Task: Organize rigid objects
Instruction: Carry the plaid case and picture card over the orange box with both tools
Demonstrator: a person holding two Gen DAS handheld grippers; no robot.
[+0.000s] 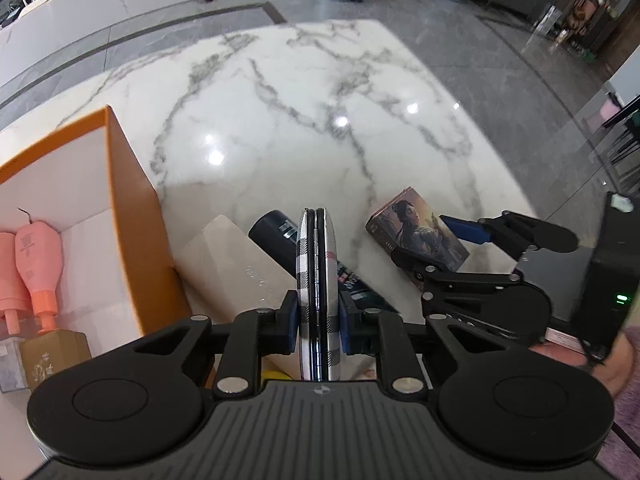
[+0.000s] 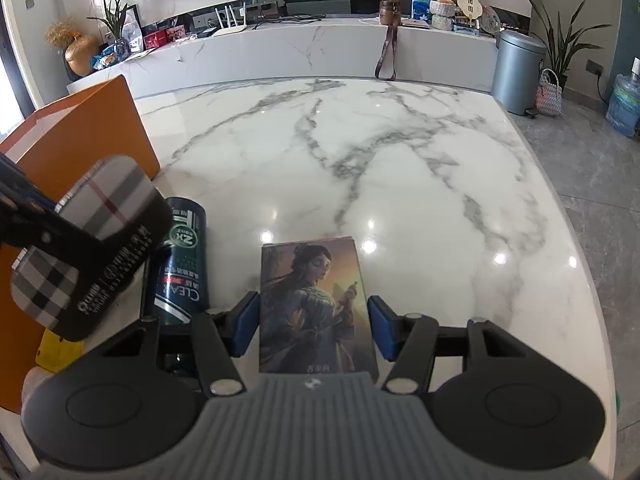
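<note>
Stretching wide and bare ahead, the marble tabletop (image 2: 400, 168) leaves room; the orange box (image 1: 132, 216) walls my left. My left jaws (image 1: 319, 320) clench the plaid compact (image 1: 318, 280) edge-on. My right jaws (image 2: 314, 326) straddle the picture box (image 2: 314, 304), seemingly not touching.

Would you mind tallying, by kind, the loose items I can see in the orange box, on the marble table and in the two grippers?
Pink pump bottles, in the orange box: 2
Small cartons in the box, gold and grey: 2
Dark shampoo bottle: 1
Plaid compact, in the left gripper: 1
Illustrated box, between the right gripper's fingers: 1
Beige box: 1
Total: 8
</note>
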